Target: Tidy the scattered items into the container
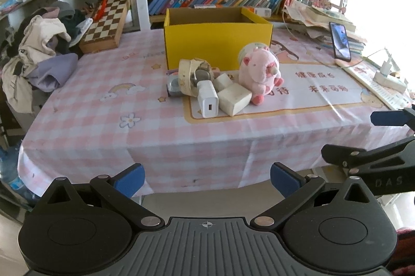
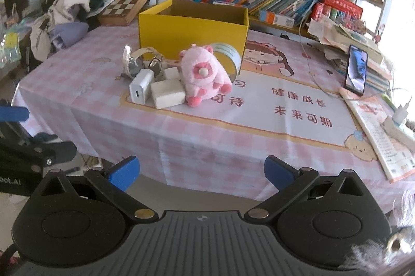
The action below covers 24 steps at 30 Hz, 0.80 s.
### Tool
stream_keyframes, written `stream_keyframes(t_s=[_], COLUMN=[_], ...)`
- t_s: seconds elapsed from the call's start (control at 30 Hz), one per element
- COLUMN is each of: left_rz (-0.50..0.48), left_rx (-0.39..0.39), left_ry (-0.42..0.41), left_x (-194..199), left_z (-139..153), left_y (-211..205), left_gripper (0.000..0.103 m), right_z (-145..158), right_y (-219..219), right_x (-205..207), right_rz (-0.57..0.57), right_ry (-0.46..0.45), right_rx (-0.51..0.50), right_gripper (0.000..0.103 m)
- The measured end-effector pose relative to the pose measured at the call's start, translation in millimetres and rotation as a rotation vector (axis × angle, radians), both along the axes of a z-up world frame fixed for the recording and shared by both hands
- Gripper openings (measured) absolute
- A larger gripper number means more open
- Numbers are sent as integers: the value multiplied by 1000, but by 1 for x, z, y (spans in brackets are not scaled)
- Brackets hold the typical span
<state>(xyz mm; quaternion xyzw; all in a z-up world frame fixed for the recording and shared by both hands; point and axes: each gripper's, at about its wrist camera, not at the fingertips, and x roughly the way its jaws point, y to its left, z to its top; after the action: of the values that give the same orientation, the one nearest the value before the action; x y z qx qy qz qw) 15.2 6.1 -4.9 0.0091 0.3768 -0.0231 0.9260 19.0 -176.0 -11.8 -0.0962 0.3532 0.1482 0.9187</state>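
A yellow box [image 1: 218, 42] stands open-topped on the counter [image 1: 90, 120], with the scattered items heaped just in front of it: a pink plush [image 1: 259, 73] leaning on a white block [image 1: 234, 99], a white charger [image 1: 207, 100], a smaller white cube [image 1: 223, 82], a watch [image 1: 195, 76] and what may be a tape roll [image 1: 173, 86] (partly hidden). Behind the plush a tin [image 2: 227, 56] lies on its side against the box. The left hand-held gripper [image 1: 207, 181] and right hand-held gripper [image 2: 201, 172] hover off the counter's near edge, jaws spread wide, holding nothing.
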Motion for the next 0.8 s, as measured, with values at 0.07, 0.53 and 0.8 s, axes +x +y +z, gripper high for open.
stream_keyframes(t_s=[0.07, 0.53, 0.8], left_rz=[6, 25, 23], left_rx=[2, 27, 18], left_ry=[-1, 9, 18], left_x=[-1, -6, -1], left_z=[0, -1, -3], left_y=[1, 12, 16], left_gripper=[103, 103, 103], right_z=[1, 0, 1], right_y=[2, 14, 19], right_x=[-1, -2, 1], right_rz=[7, 12, 20], right_ry=[-6, 3, 6], right_rx=[-5, -10, -20], right_gripper=[103, 103, 103])
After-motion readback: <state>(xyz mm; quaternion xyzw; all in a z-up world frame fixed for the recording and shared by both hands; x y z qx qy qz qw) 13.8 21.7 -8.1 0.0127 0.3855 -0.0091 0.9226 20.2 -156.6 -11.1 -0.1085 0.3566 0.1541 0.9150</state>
